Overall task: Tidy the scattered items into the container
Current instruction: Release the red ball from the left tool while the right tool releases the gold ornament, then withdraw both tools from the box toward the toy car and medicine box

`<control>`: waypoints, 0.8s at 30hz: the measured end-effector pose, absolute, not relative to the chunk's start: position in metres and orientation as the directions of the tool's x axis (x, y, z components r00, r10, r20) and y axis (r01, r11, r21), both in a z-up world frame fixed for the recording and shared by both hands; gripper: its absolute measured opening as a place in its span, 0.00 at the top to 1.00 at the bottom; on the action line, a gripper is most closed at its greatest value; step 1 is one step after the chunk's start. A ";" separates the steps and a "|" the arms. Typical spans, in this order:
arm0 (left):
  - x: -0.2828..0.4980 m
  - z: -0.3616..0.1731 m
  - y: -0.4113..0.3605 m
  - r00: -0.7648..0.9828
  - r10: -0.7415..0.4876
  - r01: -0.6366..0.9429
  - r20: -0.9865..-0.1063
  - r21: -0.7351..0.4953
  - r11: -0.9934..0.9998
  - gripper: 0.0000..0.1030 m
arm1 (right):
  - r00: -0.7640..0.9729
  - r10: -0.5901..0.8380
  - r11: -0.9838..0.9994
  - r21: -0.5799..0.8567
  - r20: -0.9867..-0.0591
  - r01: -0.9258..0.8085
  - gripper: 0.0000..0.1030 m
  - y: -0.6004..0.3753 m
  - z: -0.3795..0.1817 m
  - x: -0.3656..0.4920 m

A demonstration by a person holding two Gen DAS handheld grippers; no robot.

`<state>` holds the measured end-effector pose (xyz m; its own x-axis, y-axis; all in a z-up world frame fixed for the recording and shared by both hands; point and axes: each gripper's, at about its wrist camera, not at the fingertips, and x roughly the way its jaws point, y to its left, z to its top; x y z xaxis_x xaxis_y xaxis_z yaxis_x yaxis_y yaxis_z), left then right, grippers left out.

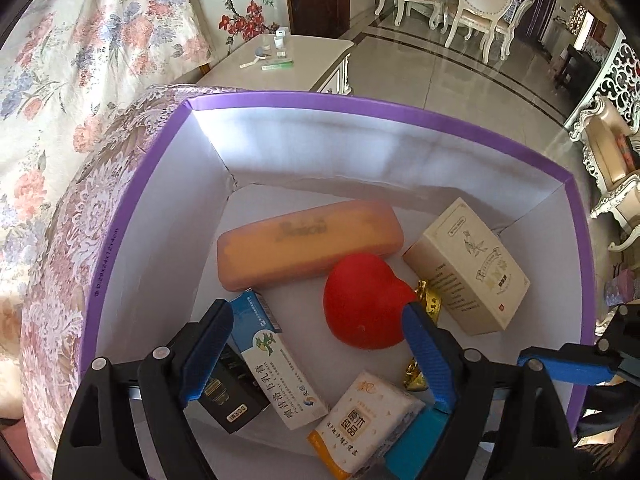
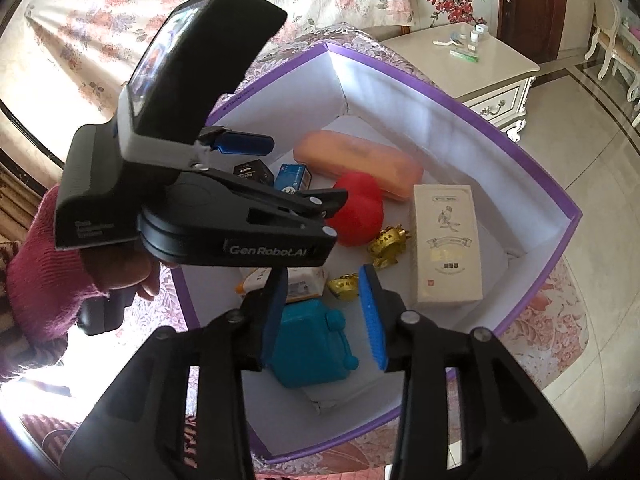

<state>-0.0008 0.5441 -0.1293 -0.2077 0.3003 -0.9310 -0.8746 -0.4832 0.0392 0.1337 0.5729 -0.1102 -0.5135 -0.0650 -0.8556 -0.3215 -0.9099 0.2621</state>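
A purple-rimmed box [image 1: 360, 106] [image 2: 440, 89] with white walls sits on floral fabric. Inside lie an orange glasses case [image 1: 308, 240] [image 2: 356, 162], a red heart [image 1: 364, 304] [image 2: 360, 212], a cream carton [image 1: 468, 268] [image 2: 446, 244], a blue-white ointment box [image 1: 276, 364], a black box [image 1: 230, 400] [image 2: 252, 171], a tissue pack [image 1: 364, 424], gold ingot ornaments [image 2: 388, 242] and a teal item [image 2: 308, 344]. My left gripper [image 1: 318, 354] [image 2: 288, 172] hangs open above the box's near side, holding nothing. My right gripper [image 2: 324, 320] is open over the teal item, also holding nothing.
A white side table [image 1: 304, 60] [image 2: 500, 64] carrying small toiletries stands beyond the box. Floral bedding [image 1: 80, 60] fills the left. A hand in a magenta sleeve [image 2: 44, 264] holds the left gripper. Dining chairs [image 1: 476, 12] stand on the glossy tiled floor.
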 end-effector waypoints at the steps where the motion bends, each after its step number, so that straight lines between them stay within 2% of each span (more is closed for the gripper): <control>1: -0.001 -0.128 0.543 -0.209 0.304 -0.874 -0.930 0.037 -0.485 0.16 | -0.513 -0.064 -0.911 0.261 -0.856 -0.321 0.61 0.572 -0.110 0.134; 6: 0.000 -0.121 0.534 -0.213 0.320 -0.868 -0.923 0.029 -0.496 0.16 | -0.512 -0.046 -0.912 0.246 -0.858 -0.329 0.59 0.571 -0.107 0.127; 8: 0.000 -0.118 0.530 -0.215 0.329 -0.864 -0.919 0.022 -0.503 0.16 | -0.511 -0.036 -0.912 0.238 -0.859 -0.335 0.50 0.571 -0.106 0.126; 10: -0.001 -0.114 0.526 -0.217 0.339 -0.860 -0.915 0.015 -0.511 0.16 | -0.510 -0.027 -0.912 0.230 -0.860 -0.339 0.46 0.570 -0.104 0.125; 19: -0.006 -0.092 0.497 -0.235 0.397 -0.829 -0.887 -0.030 -0.558 0.14 | -0.505 -0.014 -0.920 0.209 -0.863 -0.331 0.36 0.558 -0.097 0.120; 21: -0.007 -0.088 0.491 -0.239 0.409 -0.822 -0.881 -0.040 -0.568 0.08 | -0.504 -0.014 -0.923 0.204 -0.863 -0.325 0.34 0.554 -0.095 0.116; 22: -0.007 -0.085 0.485 -0.241 0.414 -0.818 -0.878 -0.046 -0.573 0.00 | -0.506 -0.013 -0.926 0.201 -0.862 -0.320 0.34 0.551 -0.094 0.113; 24: -0.007 -0.081 0.474 -0.245 0.424 -0.810 -0.872 -0.057 -0.584 0.00 | -0.509 -0.010 -0.931 0.194 -0.861 -0.310 0.33 0.547 -0.092 0.108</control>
<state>-0.0073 0.4742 -0.0809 -0.2448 0.4240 -0.8720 -0.8098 -0.5839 -0.0566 0.1084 0.5465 -0.0918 -0.5092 -0.0097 -0.8606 -0.3102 -0.9306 0.1940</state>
